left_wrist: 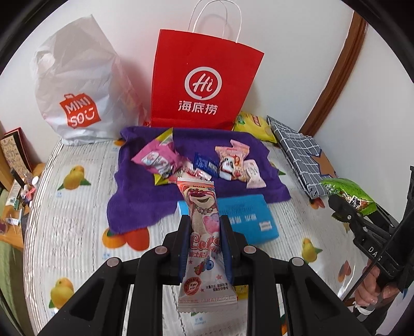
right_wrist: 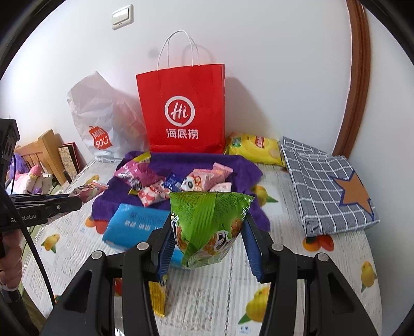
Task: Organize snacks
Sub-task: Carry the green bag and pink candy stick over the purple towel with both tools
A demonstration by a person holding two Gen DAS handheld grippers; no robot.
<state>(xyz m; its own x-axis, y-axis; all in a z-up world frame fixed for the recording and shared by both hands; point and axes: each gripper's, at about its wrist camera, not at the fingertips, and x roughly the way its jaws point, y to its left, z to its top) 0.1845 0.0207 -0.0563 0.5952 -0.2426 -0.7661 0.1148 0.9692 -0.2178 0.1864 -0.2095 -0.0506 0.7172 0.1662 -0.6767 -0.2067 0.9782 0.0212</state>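
Fruit-print bench (left_wrist: 77,206) with purple towel (left_wrist: 134,186), left claw (left_wrist: 204,227) clamping pink bear snack packet (left_wrist: 204,248), right claw (right_wrist: 207,240) gripping green snack bag (right_wrist: 207,222)

A plain white wall (right_wrist: 271,64) runs behind the table (right_wrist: 297,271), which is covered in a white cloth printed with oranges and yellow fruit. A white light switch (right_wrist: 122,16) sits high on the wall. A curved brown wooden door frame (right_wrist: 358,85) stands at right. A wooden headboard (right_wrist: 47,152) shows at left. Soft, even light.
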